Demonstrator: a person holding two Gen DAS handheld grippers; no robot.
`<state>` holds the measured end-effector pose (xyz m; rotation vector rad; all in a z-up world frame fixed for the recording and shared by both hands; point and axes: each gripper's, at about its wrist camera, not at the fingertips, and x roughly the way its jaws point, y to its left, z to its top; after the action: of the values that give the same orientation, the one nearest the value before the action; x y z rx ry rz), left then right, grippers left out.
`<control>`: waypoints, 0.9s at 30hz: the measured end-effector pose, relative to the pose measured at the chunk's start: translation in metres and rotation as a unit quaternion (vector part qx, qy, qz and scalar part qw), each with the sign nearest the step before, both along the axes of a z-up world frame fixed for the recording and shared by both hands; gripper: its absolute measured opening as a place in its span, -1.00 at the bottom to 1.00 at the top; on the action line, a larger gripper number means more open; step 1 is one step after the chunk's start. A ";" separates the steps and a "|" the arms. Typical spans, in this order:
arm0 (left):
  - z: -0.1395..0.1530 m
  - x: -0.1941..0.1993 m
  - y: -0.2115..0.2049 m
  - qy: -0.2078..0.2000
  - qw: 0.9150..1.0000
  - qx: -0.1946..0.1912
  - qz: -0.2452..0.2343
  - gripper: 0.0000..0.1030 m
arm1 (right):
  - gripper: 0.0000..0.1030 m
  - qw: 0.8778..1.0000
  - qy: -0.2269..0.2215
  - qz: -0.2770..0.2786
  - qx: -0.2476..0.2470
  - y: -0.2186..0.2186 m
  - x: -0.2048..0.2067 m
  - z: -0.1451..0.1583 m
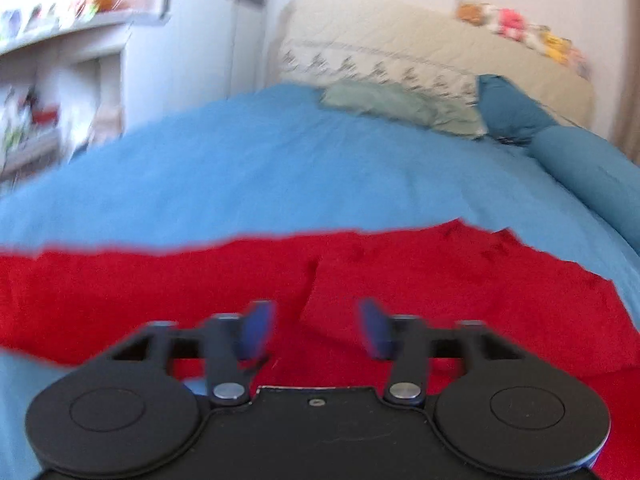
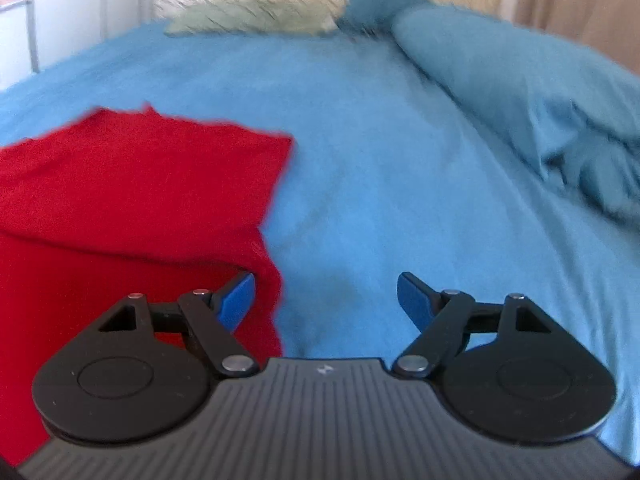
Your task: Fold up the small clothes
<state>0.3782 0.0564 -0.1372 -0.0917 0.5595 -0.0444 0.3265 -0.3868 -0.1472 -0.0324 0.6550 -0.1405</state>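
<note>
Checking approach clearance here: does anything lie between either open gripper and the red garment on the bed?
Nothing visible does. The left gripper hangs open directly over the red garment; the right gripper is open at its right edge, over bare blue sheet.

We see two hand-held grippers. The left gripper has a matte black body with two round discs at 7 and 5 o'clock, silver pivot screws, a small screw at centre, black linkage arms and blue pads. The right gripper matches, but its grey body is ribbed with a small white logo; its blue fingers look sharper.
</note>
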 end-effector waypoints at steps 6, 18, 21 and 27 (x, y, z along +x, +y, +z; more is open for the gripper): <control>0.002 0.047 -0.043 0.014 0.997 -0.034 -0.063 0.50 | 0.93 0.995 -0.021 0.040 0.091 0.034 0.043 -0.001; -0.043 0.074 -0.050 0.063 0.996 -0.030 -0.052 0.54 | 0.91 0.995 -0.002 0.048 0.092 0.031 0.049 -0.035; -0.033 0.053 -0.048 0.045 0.997 -0.034 -0.043 0.83 | 0.94 0.993 -0.029 0.065 0.096 0.037 0.034 -0.025; -0.044 0.045 -0.050 0.060 0.997 -0.013 -0.042 1.00 | 0.95 0.994 0.007 0.064 0.086 0.044 0.039 -0.034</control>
<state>0.4232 0.0065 -0.1817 -0.0963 0.6830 -0.1287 0.3658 -0.3423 -0.1817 0.0896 0.6750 0.0408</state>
